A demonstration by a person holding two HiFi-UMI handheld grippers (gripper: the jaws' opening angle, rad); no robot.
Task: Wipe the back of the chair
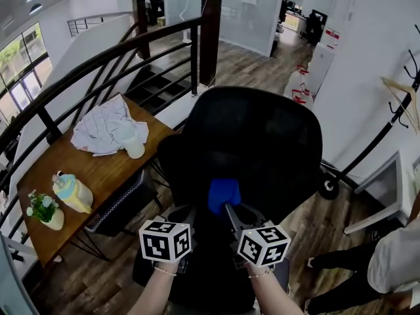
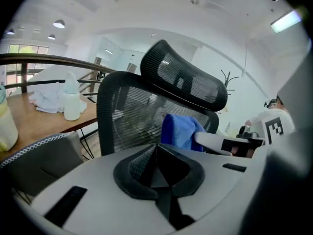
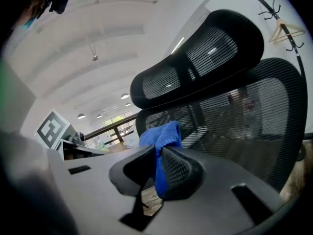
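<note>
Wiping seems barely started: my right gripper (image 3: 155,166) squeezes the blue cloth (image 3: 159,133) near the low middle of the chair back (image 1: 262,143), my left gripper (image 2: 159,168) is pinched together on nothing, and most mesh is left.

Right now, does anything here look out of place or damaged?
Only the crumpled white cloth heaped on the wooden table looks untidy. The chair stands upright; the blue cloth is clamped in the right gripper.
</note>
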